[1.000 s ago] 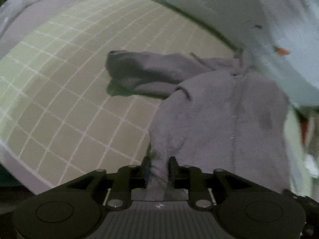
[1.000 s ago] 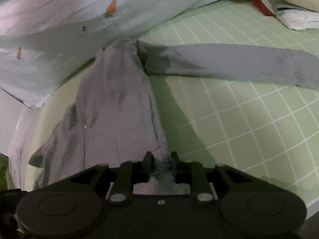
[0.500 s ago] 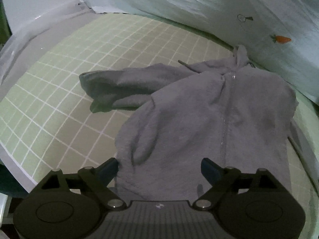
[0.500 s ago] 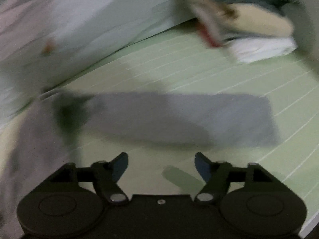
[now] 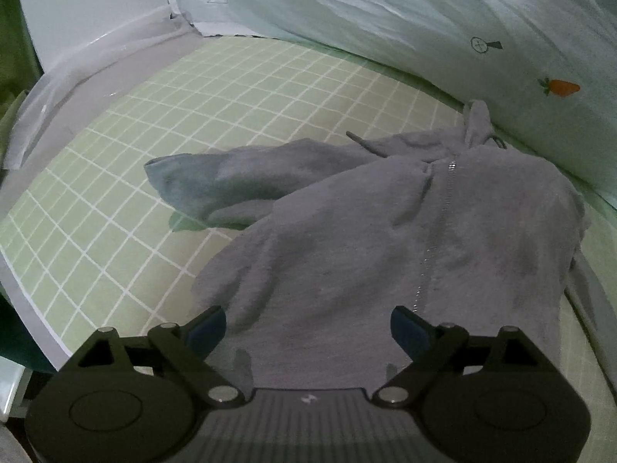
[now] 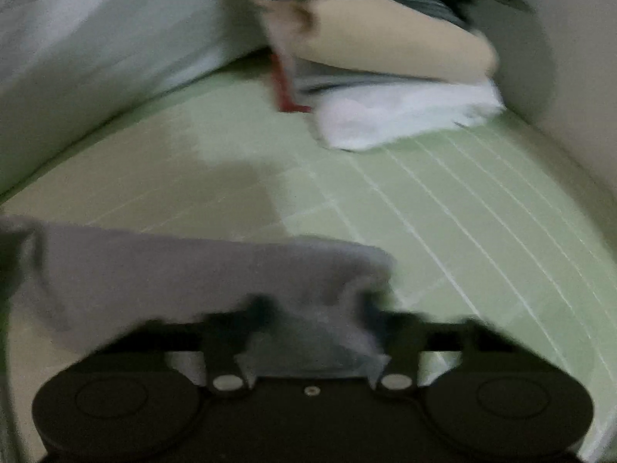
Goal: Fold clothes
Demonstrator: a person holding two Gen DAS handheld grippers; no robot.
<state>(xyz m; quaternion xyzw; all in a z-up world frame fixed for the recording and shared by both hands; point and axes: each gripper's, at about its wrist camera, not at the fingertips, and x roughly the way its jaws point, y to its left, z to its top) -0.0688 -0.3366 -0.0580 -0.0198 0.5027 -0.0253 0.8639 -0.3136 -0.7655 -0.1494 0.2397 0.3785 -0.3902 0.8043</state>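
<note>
Right gripper [image 6: 316, 320], jaws just closing, pinches the grey hoodie's sleeve [image 6: 185, 270], whose length runs leftward toward the body; left gripper [image 5: 308, 328] hovers spread.

A green gridded mat [image 5: 239, 123] covers the surface. A pale sheet [image 5: 443, 31] printed with a carrot [image 5: 563, 87] hangs behind it; a white wall [image 5: 88, 11] stands at the far left corner. Light is dim.

left tool [image 5: 307, 326] gapes wide, angled down; right tool [image 6: 314, 310] has just been closing, pinching cloth.
</note>
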